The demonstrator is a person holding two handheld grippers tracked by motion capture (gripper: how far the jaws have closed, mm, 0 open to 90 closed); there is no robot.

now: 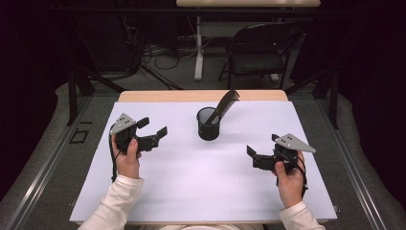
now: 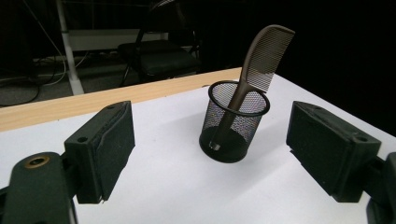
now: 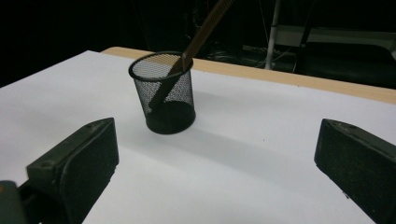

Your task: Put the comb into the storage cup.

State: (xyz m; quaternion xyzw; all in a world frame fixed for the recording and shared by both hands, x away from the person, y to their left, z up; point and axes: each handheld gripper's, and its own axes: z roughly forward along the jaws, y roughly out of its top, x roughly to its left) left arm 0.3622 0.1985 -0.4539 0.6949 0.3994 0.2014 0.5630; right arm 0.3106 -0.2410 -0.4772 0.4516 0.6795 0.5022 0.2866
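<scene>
While I am watching from the high view, the white table (image 1: 201, 191) is taking up most of the scene, its wooden far edge running along the back. Behind it, a black folding chair (image 1: 258, 50) is standing on the grey floor among loose cables.

Near the middle of the table, toward the far edge, the black mesh cup (image 1: 208, 124) is standing upright. A brown comb (image 1: 224, 104) is sitting in it handle down, leaning against the rim with its toothed end tilting up and out toward the right in the high view.

I am holding the left gripper (image 1: 154, 131) at the left of the cup, well apart from it, with its jaws standing wide apart and nothing between them; in the left gripper view the cup (image 2: 234, 122) and comb (image 2: 264, 58) are appearing beyond the two pads.

I am holding the right gripper (image 1: 262, 149) at the right, nearer the front edge, jaws likewise spread and gripping nothing; in the right gripper view the cup (image 3: 164, 93) is standing ahead of them, untouched.
</scene>
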